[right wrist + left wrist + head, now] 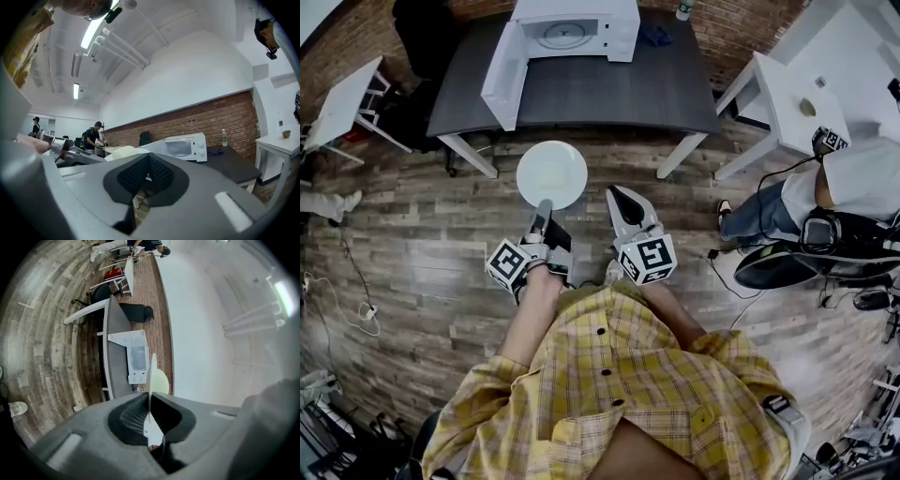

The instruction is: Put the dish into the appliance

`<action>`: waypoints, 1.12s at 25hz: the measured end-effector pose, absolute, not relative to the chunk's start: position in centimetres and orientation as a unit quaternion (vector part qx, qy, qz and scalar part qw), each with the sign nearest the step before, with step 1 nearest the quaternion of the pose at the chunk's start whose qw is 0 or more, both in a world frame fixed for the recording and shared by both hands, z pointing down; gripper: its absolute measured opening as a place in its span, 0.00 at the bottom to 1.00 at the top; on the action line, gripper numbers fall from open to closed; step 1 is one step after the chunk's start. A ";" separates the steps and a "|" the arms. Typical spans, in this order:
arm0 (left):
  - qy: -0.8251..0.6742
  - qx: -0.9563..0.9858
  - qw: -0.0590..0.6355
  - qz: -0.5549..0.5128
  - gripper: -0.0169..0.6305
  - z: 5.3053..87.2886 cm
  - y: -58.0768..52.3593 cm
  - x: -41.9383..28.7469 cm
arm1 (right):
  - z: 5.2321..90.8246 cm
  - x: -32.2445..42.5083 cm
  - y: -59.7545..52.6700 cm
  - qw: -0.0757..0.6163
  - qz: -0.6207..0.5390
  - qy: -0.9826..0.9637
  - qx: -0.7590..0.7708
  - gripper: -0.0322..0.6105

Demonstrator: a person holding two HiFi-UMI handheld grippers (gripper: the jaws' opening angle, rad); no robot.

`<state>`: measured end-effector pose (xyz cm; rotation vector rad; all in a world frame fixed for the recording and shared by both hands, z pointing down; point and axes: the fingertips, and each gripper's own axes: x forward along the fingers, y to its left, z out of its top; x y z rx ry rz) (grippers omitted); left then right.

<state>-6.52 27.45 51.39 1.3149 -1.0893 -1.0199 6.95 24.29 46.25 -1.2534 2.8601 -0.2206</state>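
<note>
1. Holding a round white dish (551, 174) by its near rim, the left gripper (544, 208) points level toward the dark table (609, 94). In the left gripper view the dish (151, 380) is seen edge-on, and the jaws of that gripper (149, 397) are closed to a narrow gap with both pads pressed on the rim.
2. The dish hangs in the air above the wooden floor (412, 253), in front of the table's near edge and apart from it.
3. The white microwave oven (572, 33) stands on the far part of the table. Its door (504, 75) is swung wide open to the left in the head view, and the round turntable shows inside.
4. The right gripper (619, 194) is held level just beside the dish, to its right. In the right gripper view its jaws (149, 157) meet at their tips, with nothing between them.
5. The right gripper view also shows the dish (124, 152) at left, the microwave oven (180, 146) beyond it, and a bottle (224, 137) on the table (229, 164) near the brick wall.
6. Each gripper carries a marker cube: left (508, 263), right (649, 258).
7. A white side table (806, 94) stands to the right of the dark table. A second person (853, 178) sits beside it.
</note>
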 end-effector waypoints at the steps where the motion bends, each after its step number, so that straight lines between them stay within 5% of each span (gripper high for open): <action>1: -0.461 0.554 0.544 -0.430 0.05 51.4 27.4 -6.4 | 46.1 7.0 24.2 0.007 -0.068 0.914 -0.399 0.05; 28: -0.474 0.534 0.533 -0.454 0.05 53.3 21.7 -0.8 | 49.5 11.6 18.0 -0.013 -0.093 0.936 -0.341 0.05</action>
